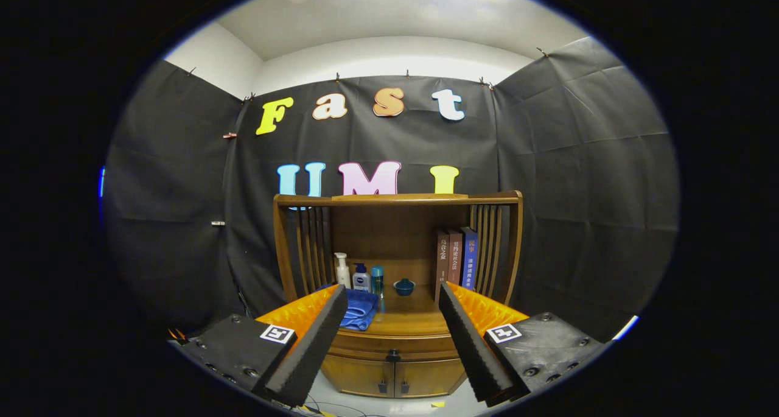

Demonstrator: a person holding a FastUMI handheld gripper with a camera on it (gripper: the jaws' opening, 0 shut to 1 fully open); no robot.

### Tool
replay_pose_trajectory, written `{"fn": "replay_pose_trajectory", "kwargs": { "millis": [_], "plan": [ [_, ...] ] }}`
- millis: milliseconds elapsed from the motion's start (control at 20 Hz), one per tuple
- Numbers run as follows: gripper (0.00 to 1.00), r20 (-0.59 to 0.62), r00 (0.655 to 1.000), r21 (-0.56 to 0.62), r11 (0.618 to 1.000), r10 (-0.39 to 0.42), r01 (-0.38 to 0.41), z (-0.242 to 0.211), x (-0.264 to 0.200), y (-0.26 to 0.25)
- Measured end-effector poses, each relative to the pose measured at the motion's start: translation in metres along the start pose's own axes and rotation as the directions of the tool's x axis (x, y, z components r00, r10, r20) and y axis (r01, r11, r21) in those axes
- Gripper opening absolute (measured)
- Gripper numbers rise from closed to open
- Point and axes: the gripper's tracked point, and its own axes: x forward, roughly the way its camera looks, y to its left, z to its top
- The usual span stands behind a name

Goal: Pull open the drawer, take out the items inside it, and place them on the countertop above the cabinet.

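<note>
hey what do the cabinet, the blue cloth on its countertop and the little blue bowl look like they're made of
The cabinet looks like wood with a glossy brown varnish: warm tone, light sheen on the countertop. The blue cloth seems a soft towel fabric, lying in loose folds. The little blue bowl looks like glazed ceramic, though it is too small to tell. The gripper fingers are open, short of the cabinet.

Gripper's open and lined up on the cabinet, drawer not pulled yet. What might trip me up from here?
1. The drawer knob is small and sits just above the two cabinet door handles; the open gripper might catch a door handle instead.
2. The countertop already holds a blue towel, bottles and a small blue bowl, so placed items may knock them.
3. The books stand upright and could topple if bumped.
</note>
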Motion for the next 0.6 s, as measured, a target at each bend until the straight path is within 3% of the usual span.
{"fn": "replay_pose_trajectory", "kwargs": {
  "millis": [300,600],
  "plan": [
    [0.99,-0.013,1.000,-0.043,0.999,0.004,-0.005,-0.002,0.000,0.006],
    [0.99,0.013,1.000,0.004,1.000,0.007,-0.007,-0.006,0.008,0.013]
  ]
}}
